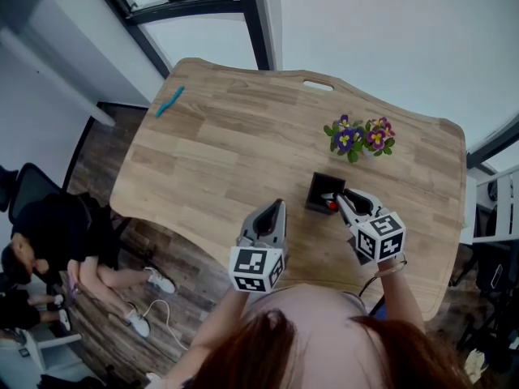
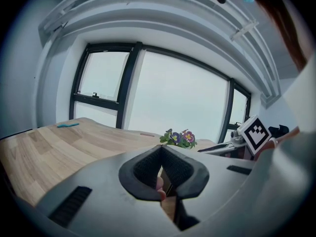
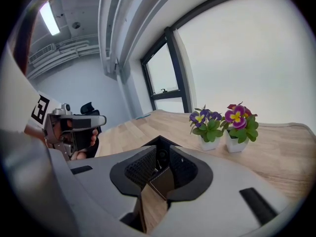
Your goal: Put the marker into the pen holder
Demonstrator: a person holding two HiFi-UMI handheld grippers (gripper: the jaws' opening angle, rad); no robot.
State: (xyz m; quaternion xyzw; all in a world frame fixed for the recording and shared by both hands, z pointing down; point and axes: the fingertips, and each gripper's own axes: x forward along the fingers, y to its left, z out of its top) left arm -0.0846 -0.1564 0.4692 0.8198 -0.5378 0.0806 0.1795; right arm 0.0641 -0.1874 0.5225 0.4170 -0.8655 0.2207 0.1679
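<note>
A black square pen holder (image 1: 321, 188) stands on the wooden table (image 1: 227, 152), just in front of two small flower pots. A red-tipped marker (image 1: 330, 205) sits inside it at the near right corner. My right gripper (image 1: 347, 203) hovers at that corner with its tips over the holder. In the right gripper view the right gripper (image 3: 161, 158) is open, nothing lies between its pads, and the holder (image 3: 159, 143) shows through the gap. My left gripper (image 1: 274, 214) hangs left of the holder, apart from it. In the left gripper view the left gripper (image 2: 161, 154) has its pads together.
Purple and pink flowers (image 1: 359, 136) in white pots stand behind the holder. A blue object (image 1: 170, 101) lies at the far left corner, and a small white piece (image 1: 318, 85) at the far edge. A seated person (image 1: 57, 241) is on the floor side, left.
</note>
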